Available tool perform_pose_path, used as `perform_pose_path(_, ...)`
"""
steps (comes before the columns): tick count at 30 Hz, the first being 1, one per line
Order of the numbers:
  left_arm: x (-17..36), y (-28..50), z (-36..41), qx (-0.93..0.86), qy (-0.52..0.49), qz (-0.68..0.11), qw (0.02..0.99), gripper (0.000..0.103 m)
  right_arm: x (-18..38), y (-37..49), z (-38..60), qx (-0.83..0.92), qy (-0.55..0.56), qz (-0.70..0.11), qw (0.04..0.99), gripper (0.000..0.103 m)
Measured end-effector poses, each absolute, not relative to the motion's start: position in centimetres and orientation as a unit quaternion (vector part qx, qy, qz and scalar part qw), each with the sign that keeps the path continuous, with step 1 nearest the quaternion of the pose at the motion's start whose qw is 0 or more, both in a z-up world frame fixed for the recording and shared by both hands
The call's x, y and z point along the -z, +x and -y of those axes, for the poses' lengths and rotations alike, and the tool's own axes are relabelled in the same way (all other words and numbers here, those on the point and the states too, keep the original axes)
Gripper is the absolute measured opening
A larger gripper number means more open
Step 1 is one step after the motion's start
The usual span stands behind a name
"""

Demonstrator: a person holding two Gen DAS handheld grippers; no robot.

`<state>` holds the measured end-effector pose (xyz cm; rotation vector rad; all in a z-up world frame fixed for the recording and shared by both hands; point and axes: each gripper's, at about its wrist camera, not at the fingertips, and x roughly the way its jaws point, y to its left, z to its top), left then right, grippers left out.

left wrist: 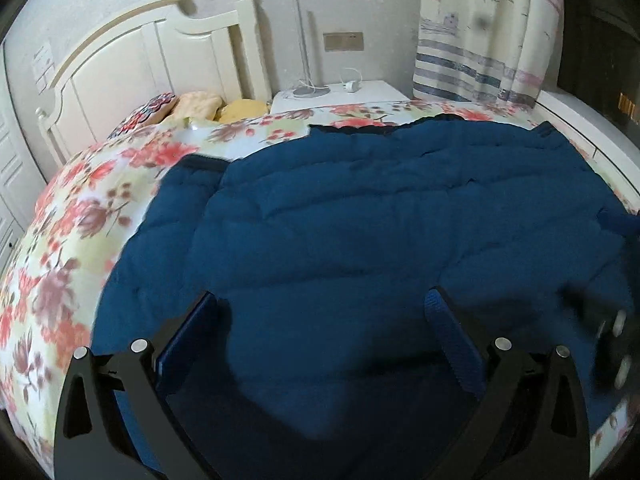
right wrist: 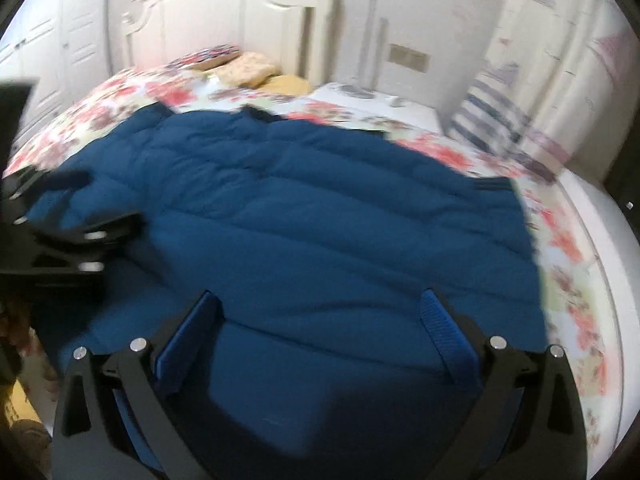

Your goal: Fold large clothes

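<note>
I see floral bedspread (left wrist: 72,216) lying bare along the left of the blue quilted coat (left wrist: 360,216), open for passing; ahead, pillows (left wrist: 200,106), headboard (left wrist: 132,56) and nightstand (left wrist: 340,96) block the way; my other gripper (left wrist: 612,332) crowds the right.

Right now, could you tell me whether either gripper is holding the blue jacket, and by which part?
Nothing is held. The left gripper and right gripper both stand open above the blue jacket, with no cloth between their fingers.

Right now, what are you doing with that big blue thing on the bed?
A person holds a gripper in each hand over a blue padded jacket spread flat on the flowery bedspread. The left gripper and the right gripper are both open, holding nothing. The folding hasn't visibly begun.
</note>
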<state>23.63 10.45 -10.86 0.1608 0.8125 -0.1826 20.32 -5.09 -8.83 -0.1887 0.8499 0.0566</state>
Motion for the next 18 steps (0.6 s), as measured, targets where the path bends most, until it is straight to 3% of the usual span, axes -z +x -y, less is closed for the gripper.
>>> perform_pose_path(8, 12.2, 21.4, -17.3, 0.03, 0.043, -0.389, 0.92, 0.099, 10.7, 18.3, 16.8, 0.025, 0.086, -0.413, 0.907, 0.101)
perform_pose_path(18, 12.5, 21.7, -16.7, 0.015, 0.058, -0.386, 0.921, 0.099, 11.4, 18.9, 16.7, 0.028, 0.074, -0.418, 0.905, 0.101)
